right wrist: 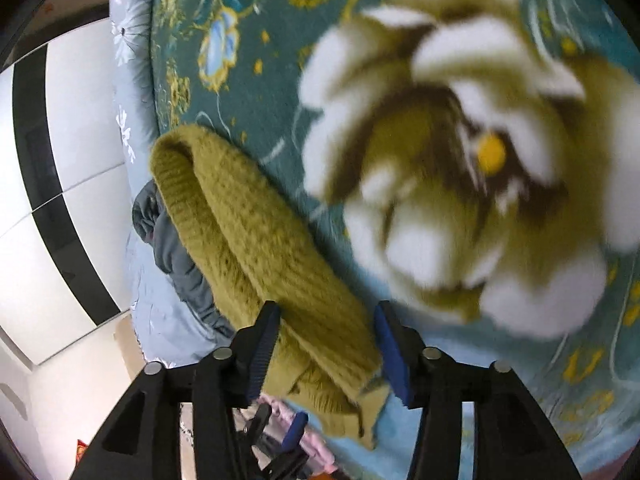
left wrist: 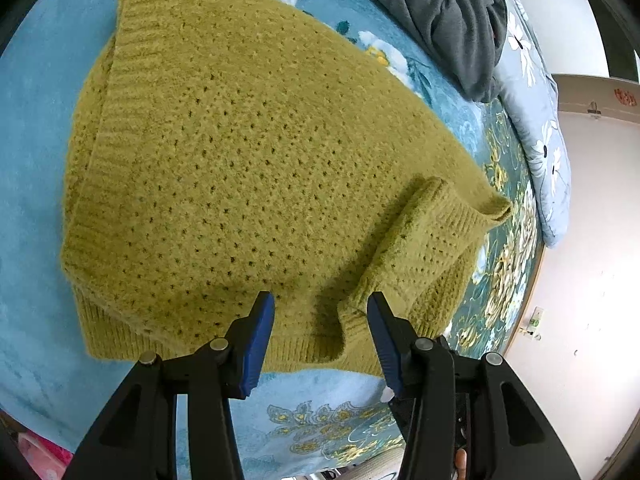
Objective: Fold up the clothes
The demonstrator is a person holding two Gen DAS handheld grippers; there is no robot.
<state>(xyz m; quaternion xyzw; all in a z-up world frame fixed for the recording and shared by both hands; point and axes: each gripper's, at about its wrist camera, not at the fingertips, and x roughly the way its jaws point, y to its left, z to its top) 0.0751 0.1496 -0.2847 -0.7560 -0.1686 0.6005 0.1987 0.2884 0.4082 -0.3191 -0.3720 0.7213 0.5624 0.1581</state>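
Observation:
A mustard-green knit sweater (left wrist: 248, 168) lies folded flat on the blue floral blanket (left wrist: 36, 184). A sleeve cuff (left wrist: 448, 216) lies folded over its right side. My left gripper (left wrist: 320, 312) is open and empty, hovering just above the sweater's near edge. In the right wrist view my right gripper (right wrist: 326, 320) is open, with its jaws on either side of a thick rolled fold of the same sweater (right wrist: 256, 248). The left gripper's blue fingertips (right wrist: 296, 428) show below it.
A dark grey garment (left wrist: 452, 20) lies bunched at the far right of the bed, also in the right wrist view (right wrist: 176, 248). A light floral quilt (left wrist: 544, 148) lines the bed edge. A white wall (left wrist: 592, 280) and wardrobe doors (right wrist: 60, 160) stand beyond.

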